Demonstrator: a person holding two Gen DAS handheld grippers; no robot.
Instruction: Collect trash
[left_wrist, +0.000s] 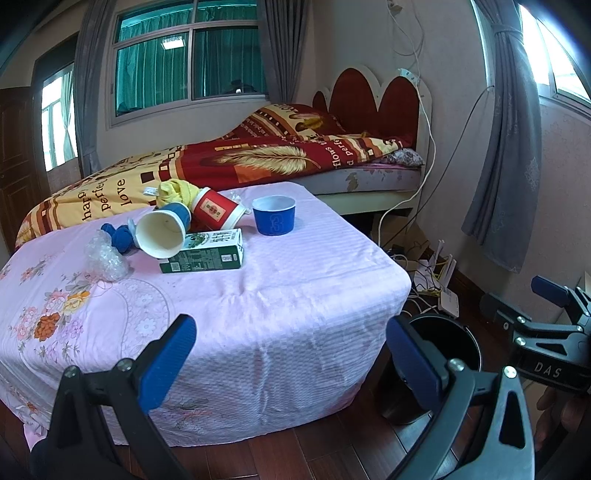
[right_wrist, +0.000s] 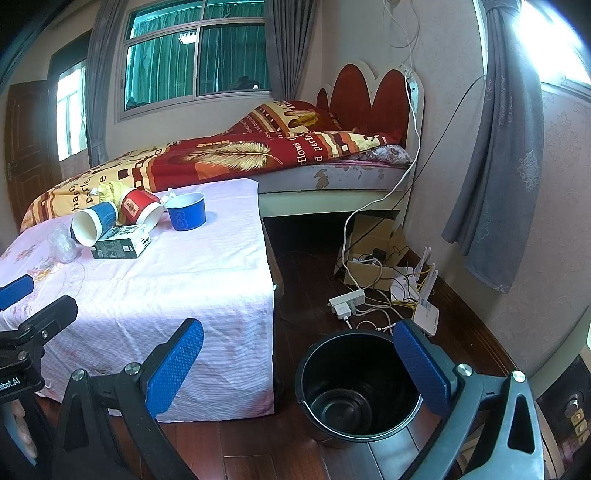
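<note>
Both empty: left gripper (left_wrist: 291, 354) spread wide above pink-covered table (left_wrist: 258, 295); right gripper (right_wrist: 299, 360) spread wide over black bin (right_wrist: 354, 387) on floor beside table. Heaped at table's far end: green carton (left_wrist: 205, 254), tipped white-lined cup (left_wrist: 162, 230), red cup (left_wrist: 218, 212), blue bowl (left_wrist: 274, 215), crumpled plastic (left_wrist: 103, 258).

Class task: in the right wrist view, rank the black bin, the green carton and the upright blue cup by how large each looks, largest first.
1. Black bin, though it sits nearest the camera.
2. Green carton and upright blue cup: too alike to rank.
</note>
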